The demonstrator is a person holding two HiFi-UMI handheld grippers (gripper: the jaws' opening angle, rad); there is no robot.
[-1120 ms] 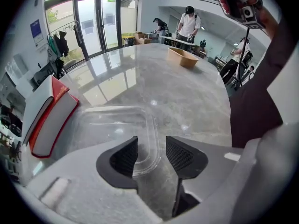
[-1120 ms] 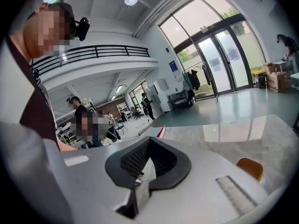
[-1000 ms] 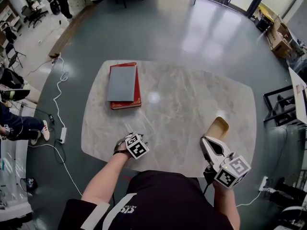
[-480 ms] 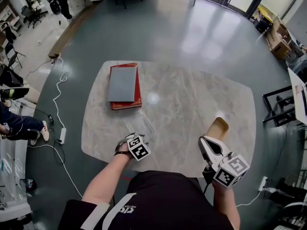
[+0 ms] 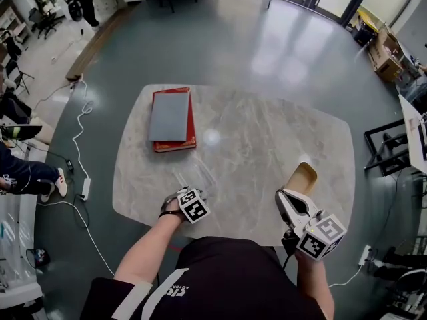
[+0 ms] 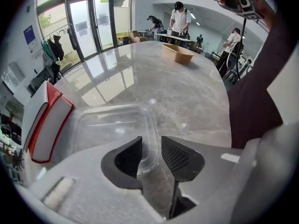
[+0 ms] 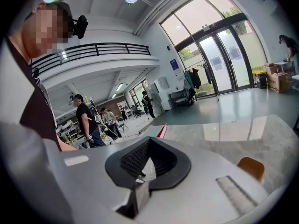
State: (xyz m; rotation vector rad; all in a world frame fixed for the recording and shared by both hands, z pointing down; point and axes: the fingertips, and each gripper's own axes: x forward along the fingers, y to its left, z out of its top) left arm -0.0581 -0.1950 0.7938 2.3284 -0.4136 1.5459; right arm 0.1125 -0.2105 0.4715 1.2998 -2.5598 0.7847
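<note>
Marble counter [image 5: 267, 145] in a big glassy hall. Left claw [image 6: 151, 154] is partly open and straddles the near rim of a clear plastic container [image 6: 112, 129]. I'd say it's mid-grab and needs a bit more squeeze. Right claw [image 7: 148, 158] is raised and closed on nothing, with a paper bowl [image 5: 303, 177] just ahead of it.

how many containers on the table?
2. A clear tray at the near edge, its rim between the open jaws of the left hand-held gripper; a brown bowl just ahead of the right hand-held gripper.
</note>
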